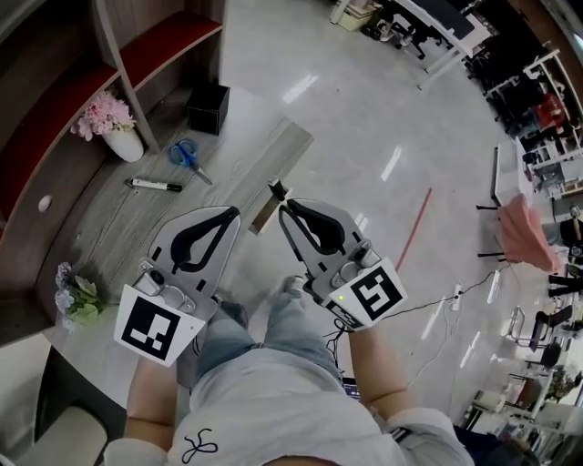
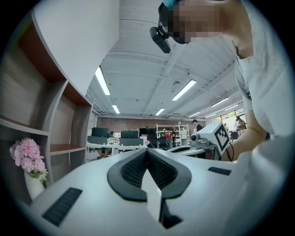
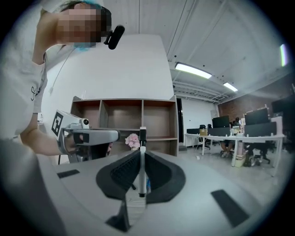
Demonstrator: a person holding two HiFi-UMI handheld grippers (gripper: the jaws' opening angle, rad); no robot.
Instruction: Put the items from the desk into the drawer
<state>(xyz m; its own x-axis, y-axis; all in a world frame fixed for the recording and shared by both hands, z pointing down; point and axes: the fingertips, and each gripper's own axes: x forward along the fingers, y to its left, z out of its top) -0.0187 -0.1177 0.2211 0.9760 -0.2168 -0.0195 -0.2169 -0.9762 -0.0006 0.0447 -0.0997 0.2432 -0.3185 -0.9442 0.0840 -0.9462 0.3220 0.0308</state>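
White marker point(image 3: 141, 170), lengthwise in right gripper point(image 3: 141, 149) (black cap outward)

Red strip point(image 1: 414, 227) on the glossy floor point(image 1: 364, 114) at three o'clock; pink cloth point(image 1: 524, 232) beyond it; white desk point(image 1: 444, 27) at one o'clock.

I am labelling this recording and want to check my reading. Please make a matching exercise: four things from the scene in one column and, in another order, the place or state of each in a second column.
Things
1. scissors
2. right gripper
3. pink flowers
4. black box

Places or states
A. in a white vase
B. stands on the desk, beyond the scissors
C. shut on a pen
D. lie flat on the desk, with blue handles

Pairs: 1-D, 2-C, 3-A, 4-B
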